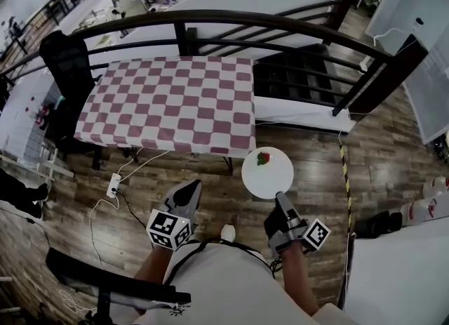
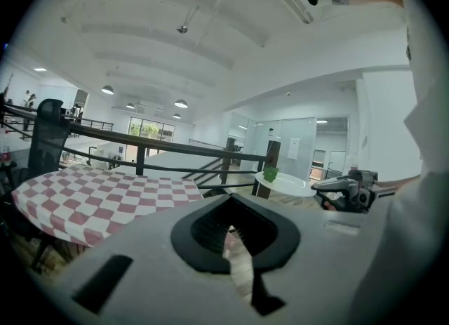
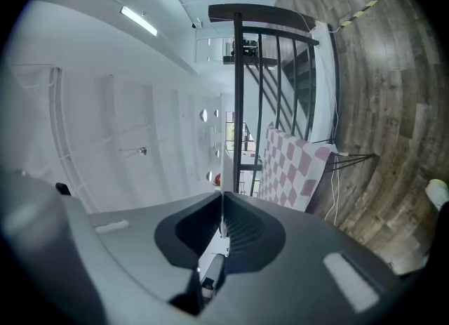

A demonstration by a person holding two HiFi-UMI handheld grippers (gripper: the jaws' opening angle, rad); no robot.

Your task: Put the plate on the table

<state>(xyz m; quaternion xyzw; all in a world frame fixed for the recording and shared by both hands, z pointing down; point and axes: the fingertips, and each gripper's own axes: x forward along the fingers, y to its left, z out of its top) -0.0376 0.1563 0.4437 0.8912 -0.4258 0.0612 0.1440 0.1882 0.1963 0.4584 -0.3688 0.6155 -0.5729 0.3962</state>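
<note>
1. Nearest the lens, a person [image 1: 217,281] in white holds the left gripper [image 1: 192,189] and the right gripper [image 1: 280,197] out over a wooden floor [image 1: 393,155].
2. Ahead stands the surface [image 1: 172,106], its red-and-white checked cloth showing across the whole top. Its near edge faces the person, and its near right corner is just beside the plate.
3. A dark curved railing [image 1: 210,18] runs close behind the surface's far edge and slopes down on the right. A black chair [image 1: 66,64] stands at the far left corner.
4. A white power strip [image 1: 114,185] and its cables lie on the floor below the near edge, to the left. Yellow-and-black tape [image 1: 345,176] runs along the floor to the right of the plate.
5. The right gripper's fingers are closed tight on the near rim of the white plate [image 1: 270,176]. The plate is carried level in the air above the floor, not on the surface. A red fruit [image 1: 263,158] with a green top sits on its far side.
6. The left gripper's fingers are pressed together with nothing between them, to the near left of the plate and apart from it.
</note>
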